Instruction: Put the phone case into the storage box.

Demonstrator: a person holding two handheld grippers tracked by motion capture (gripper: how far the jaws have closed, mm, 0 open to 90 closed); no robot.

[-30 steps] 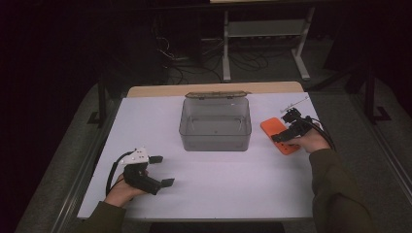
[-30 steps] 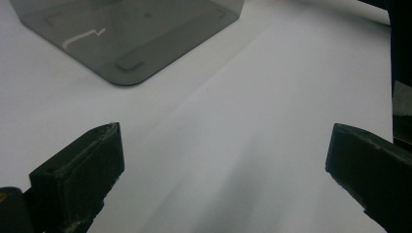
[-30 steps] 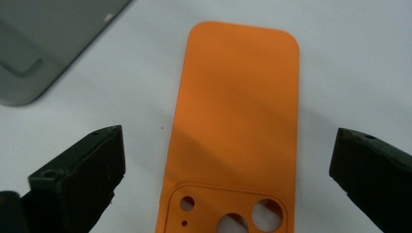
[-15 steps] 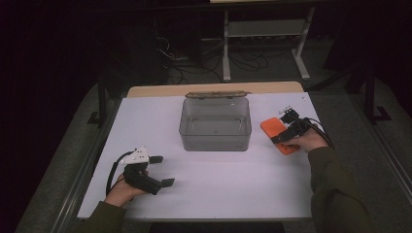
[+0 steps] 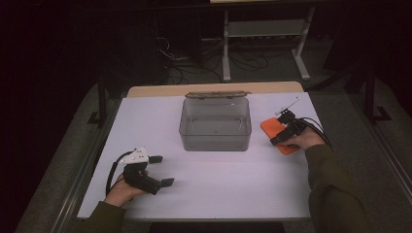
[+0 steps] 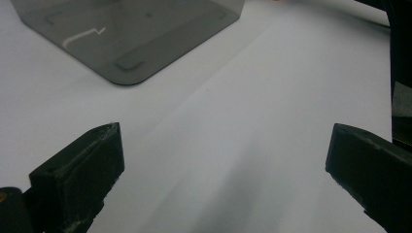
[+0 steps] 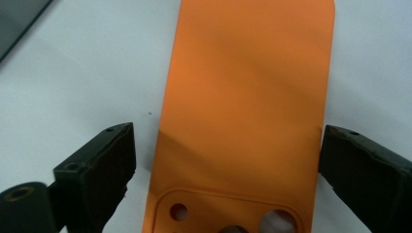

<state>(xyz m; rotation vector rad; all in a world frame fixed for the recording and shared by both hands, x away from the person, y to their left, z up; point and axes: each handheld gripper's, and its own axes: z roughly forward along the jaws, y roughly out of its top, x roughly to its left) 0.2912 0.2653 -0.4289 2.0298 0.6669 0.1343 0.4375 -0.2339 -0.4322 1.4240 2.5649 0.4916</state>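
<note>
Flanking orange phone case, grey box nearby.

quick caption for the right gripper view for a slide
Open right tool straddling an orange phone case that lies flat on the white table, one jaw at each long edge.

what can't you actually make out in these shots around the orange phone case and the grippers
- Flat orange phone case: right gripper view, its camera-hole end is cut off by the bottom edge; high view, the right gripper covers part of it.
- Right gripper's contact: the jaws straddle the case; whether they touch it is unclear.
- Clear grey plastic box: left gripper view, the top edge cuts it off.
- Left gripper: one jaw runs off the right edge.
</note>
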